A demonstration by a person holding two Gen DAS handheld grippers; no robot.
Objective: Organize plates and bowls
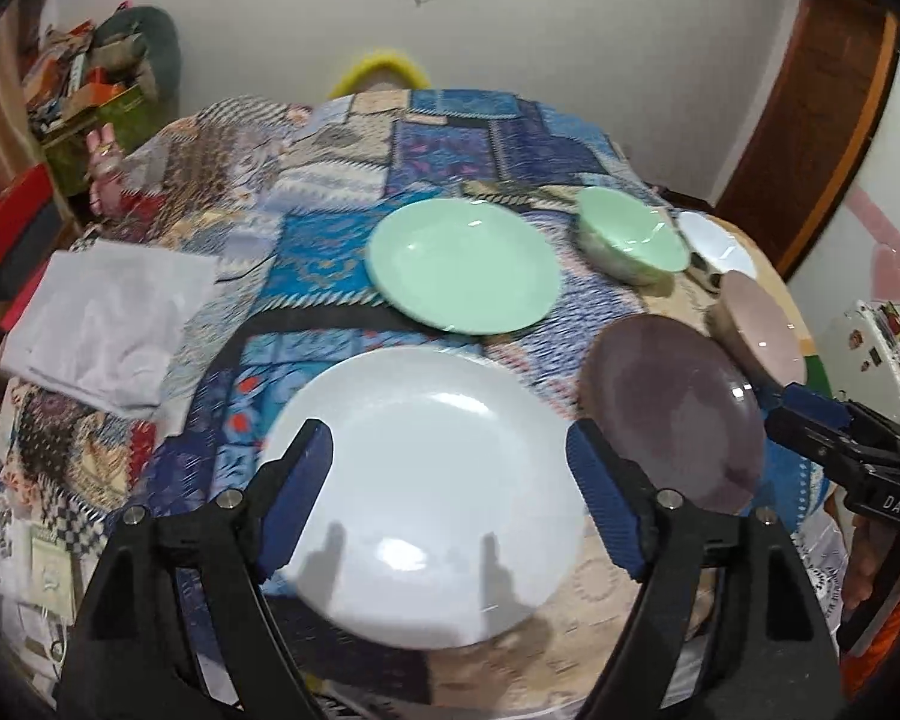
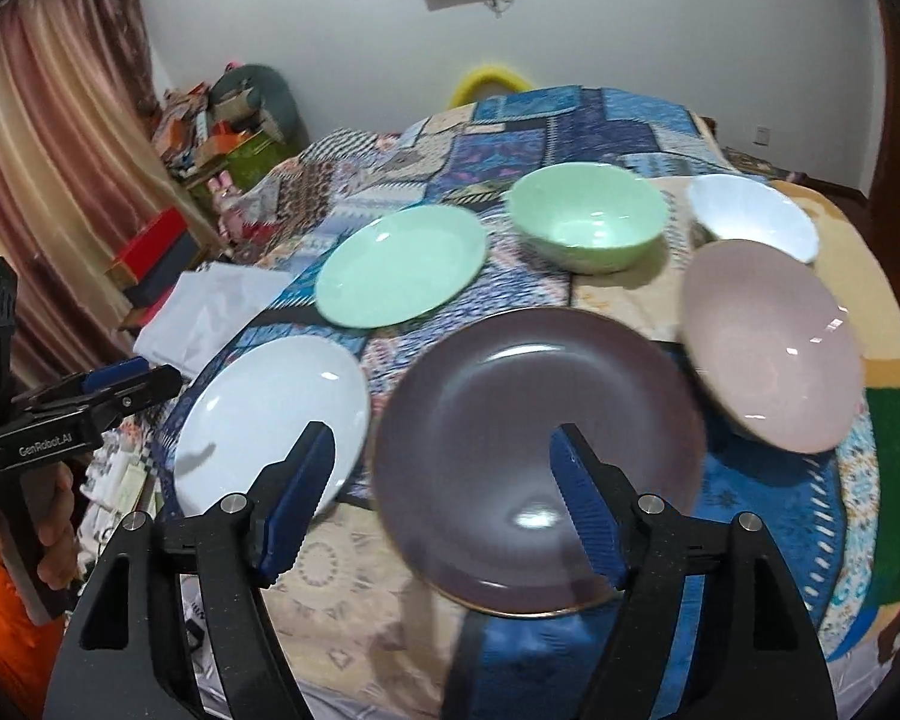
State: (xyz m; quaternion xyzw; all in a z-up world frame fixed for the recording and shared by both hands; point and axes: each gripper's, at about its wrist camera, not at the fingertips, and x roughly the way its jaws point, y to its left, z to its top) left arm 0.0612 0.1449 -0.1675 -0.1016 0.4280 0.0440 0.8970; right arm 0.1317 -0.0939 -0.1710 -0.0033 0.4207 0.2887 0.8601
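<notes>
Patchwork bedspread [image 1: 438, 138] is seen ahead; left gripper [image 1: 450, 498] spread empty over white plate [image 1: 426, 480], right gripper [image 2: 444, 498] spread empty over purple plate [image 2: 510, 420].

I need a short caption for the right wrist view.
Open right hand-held gripper above purple plate, with three bowls behind.

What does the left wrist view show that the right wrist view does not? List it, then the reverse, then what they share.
Only the left wrist view: the open left gripper from behind, over the round white plate, and a white fridge with magnets at the right edge.

Only the right wrist view: the open right gripper from behind, over the round purple plate, and pink curtains.

Both: the mint green plate, mint green bowl, white bowl, pink bowl, folded white cloth and patchwork cover.
</notes>
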